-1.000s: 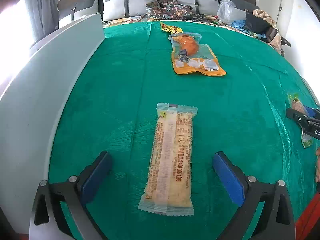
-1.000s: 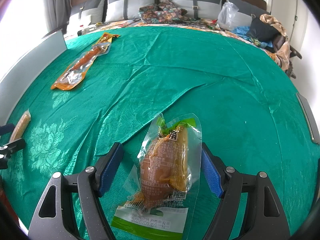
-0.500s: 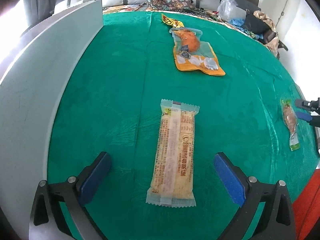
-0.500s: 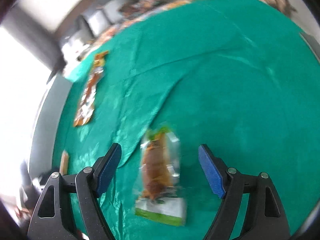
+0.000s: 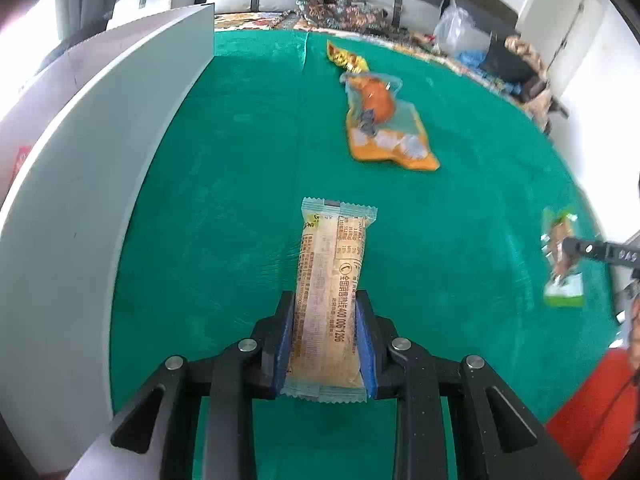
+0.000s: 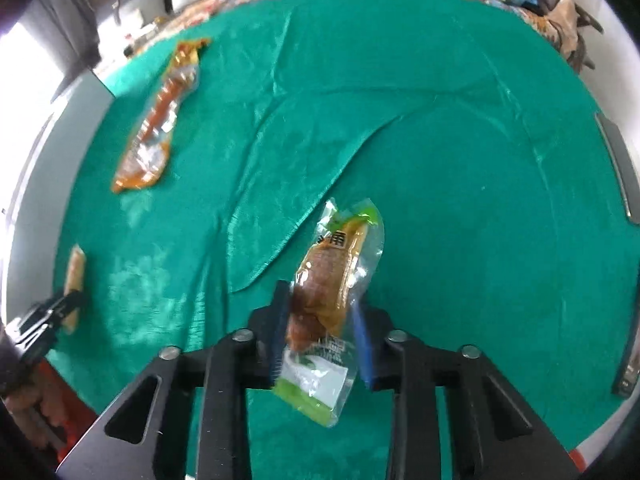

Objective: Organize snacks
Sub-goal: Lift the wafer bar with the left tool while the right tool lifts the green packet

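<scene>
Both claws newly closing on snacks [image 5: 329,300]

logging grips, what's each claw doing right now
Left claw: closing on the beige snack bar, pads against its sides.
Right claw: closing on the green-edged snack pouch.

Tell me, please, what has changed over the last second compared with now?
Both grippers' fingers are closing on snacks they straddled open before: the left gripper on the beige bar, the right gripper on the green-edged pouch, which now tilts. The orange pouch and green cloth stayed put.
</scene>
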